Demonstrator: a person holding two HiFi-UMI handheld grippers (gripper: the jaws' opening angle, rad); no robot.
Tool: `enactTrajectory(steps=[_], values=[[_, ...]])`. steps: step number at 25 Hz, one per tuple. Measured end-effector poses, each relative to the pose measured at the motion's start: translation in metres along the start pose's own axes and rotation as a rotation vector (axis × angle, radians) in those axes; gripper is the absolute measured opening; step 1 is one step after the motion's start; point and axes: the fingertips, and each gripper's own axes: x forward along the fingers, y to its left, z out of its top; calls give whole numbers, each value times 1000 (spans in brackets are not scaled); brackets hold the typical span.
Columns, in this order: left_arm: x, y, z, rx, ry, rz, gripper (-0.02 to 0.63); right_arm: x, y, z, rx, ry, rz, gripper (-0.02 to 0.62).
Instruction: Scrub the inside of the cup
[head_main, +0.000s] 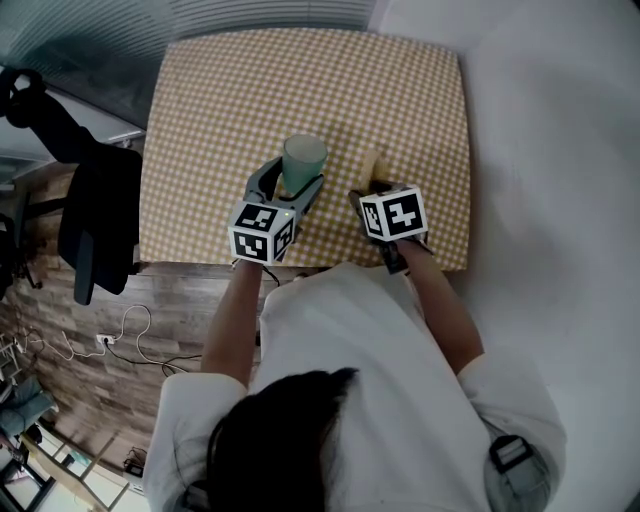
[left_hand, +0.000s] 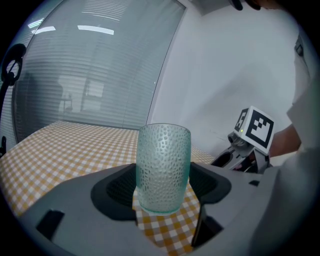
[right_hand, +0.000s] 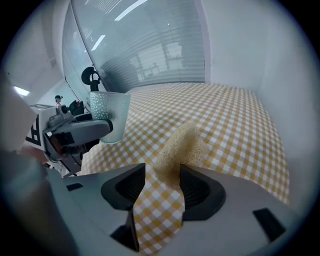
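Observation:
A pale green dimpled cup (head_main: 304, 158) stands upright on the yellow checked tablecloth (head_main: 220, 110). My left gripper (head_main: 293, 186) has a pad on each side of it. In the left gripper view both pads touch the walls of the cup (left_hand: 163, 167), so my left gripper (left_hand: 162, 176) is shut on it. A tan sponge (right_hand: 181, 146) lies on the cloth to the cup's right. It reaches in between the jaws of my right gripper (right_hand: 161, 173) and leans on the right pad, with a gap at the left pad. In the head view my right gripper (head_main: 372, 190) sits just behind the sponge (head_main: 370, 164).
A black office chair (head_main: 95, 215) stands off the table's left side over a wood floor with cables (head_main: 120, 335). A white wall (head_main: 560, 150) runs along the right. The table's near edge (head_main: 300, 266) is right below both grippers.

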Motion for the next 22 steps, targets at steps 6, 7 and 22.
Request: enactTrajectory(steps=[6, 7, 22], values=[[1, -1, -2, 12, 3, -5, 331, -9, 0, 7, 10, -62, 13, 207], [0, -1, -2, 12, 2, -6, 331, -14, 1, 10, 13, -78, 11, 206], [-14, -27, 19, 66, -58, -76, 331, -43, 12, 77, 70, -403, 99, 58]])
